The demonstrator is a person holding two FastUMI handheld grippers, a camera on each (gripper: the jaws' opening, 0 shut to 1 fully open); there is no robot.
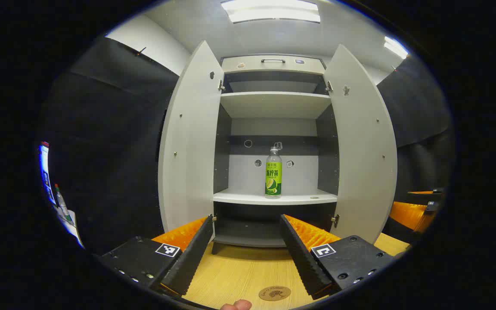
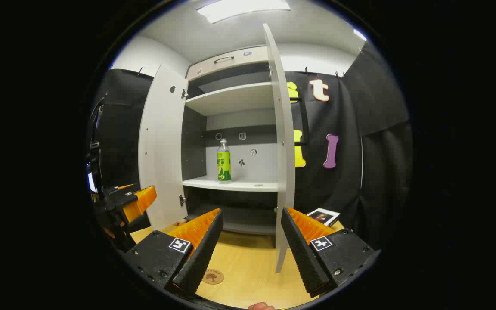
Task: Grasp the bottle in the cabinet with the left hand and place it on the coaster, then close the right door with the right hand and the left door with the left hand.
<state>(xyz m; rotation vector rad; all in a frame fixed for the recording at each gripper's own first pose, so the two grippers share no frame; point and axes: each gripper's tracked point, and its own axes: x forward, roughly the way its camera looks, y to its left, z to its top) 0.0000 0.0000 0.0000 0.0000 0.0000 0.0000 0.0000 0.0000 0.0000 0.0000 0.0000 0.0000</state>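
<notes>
The cabinet (image 1: 274, 105) stands on the wooden table (image 1: 239, 267) with both doors swung wide — the left door (image 1: 187, 142) and the right door (image 1: 364, 142) flank its shelves. The bottle (image 1: 273, 172) stands upright on the middle shelf (image 1: 274, 198), near its centre, and the round coaster (image 1: 274, 293) lies on the table well in front of the cabinet. The left gripper (image 1: 246, 254) and the right gripper (image 2: 250, 252) both hover above the table with fingers spread apart, holding nothing — neither touches the bottle.

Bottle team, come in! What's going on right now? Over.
Left gripper open, right gripper open, both holding nothing. Bottle upright on cabinet shelf, untouched. Both doors open, coaster bare on table. Path to bottle looks clear.
</notes>
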